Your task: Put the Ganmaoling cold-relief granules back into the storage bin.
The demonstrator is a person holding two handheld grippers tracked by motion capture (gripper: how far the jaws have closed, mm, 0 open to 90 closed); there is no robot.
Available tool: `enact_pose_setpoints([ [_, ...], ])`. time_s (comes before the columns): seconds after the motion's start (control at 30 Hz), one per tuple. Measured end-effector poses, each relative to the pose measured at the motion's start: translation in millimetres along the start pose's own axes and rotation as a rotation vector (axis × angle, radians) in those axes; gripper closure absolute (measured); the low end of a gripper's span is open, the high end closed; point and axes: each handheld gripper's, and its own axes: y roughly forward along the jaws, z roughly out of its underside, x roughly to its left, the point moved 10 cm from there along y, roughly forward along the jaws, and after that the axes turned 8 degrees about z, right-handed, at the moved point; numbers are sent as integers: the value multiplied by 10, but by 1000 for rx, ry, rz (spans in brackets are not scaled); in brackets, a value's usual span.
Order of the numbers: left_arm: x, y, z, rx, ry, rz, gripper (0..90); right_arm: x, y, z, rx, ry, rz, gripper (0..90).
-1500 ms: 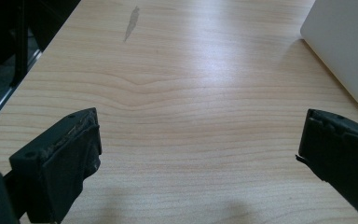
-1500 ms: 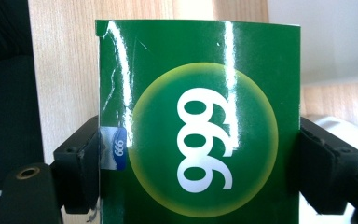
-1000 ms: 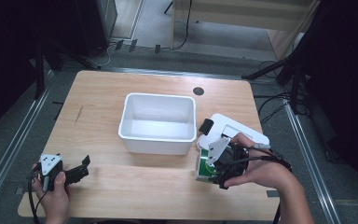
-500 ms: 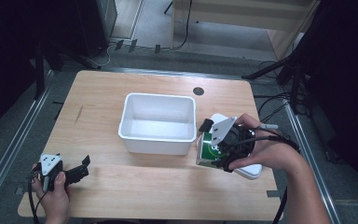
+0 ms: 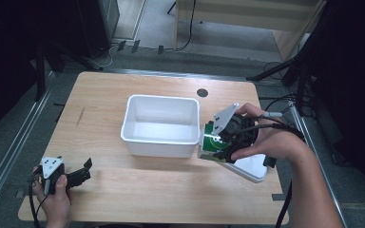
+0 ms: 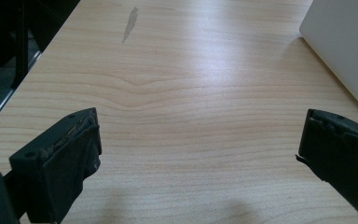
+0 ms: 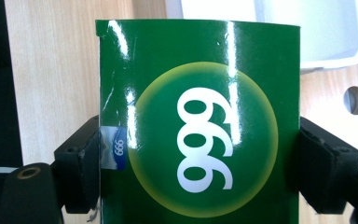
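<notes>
A green box (image 7: 200, 126) printed with white digits in a yellow-green circle sits clamped between the jaws of my right gripper (image 5: 221, 142). In the high view that green box (image 5: 213, 141) hangs just off the right wall of the white bin (image 5: 160, 142), above the table. The bin stands mid-table with nothing visible inside it. My left gripper (image 5: 78, 175) rests at the table's front left corner, jaws wide apart, bare wood between them in the left gripper view (image 6: 200, 158).
A white lid or tray (image 5: 252, 167) lies under my right hand at the table's right side. A round cable hole (image 5: 202, 92) sits behind the bin. A grey scuff (image 6: 130, 23) marks the wood ahead of the left gripper. Cables trail off the right edge.
My right gripper has lifted the green box off the white lid and carried it left and up, toward the bin's right wall. The left gripper has stayed put.
</notes>
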Motion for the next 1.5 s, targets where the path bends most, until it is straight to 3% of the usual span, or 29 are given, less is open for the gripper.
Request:
enact_pose_setpoints([
  [0.2,1,0,1,1,-1,1,0,-73,-26,-89,-2,-10,6,162],
  [0.33,-3,-1,0,1,1,4,0,-107,-41,-181,-2,3,-35,162],
  [0.67,-5,-1,-1,-1,1,4,0,-287,37,-368,-10,-21,2,162],
  [1.23,-3,0,3,5,2,10,0,-397,216,-765,-14,-71,-13,161],
  [1.5,-10,-2,3,5,8,10,0,-522,337,-977,-47,-73,13,161],
])
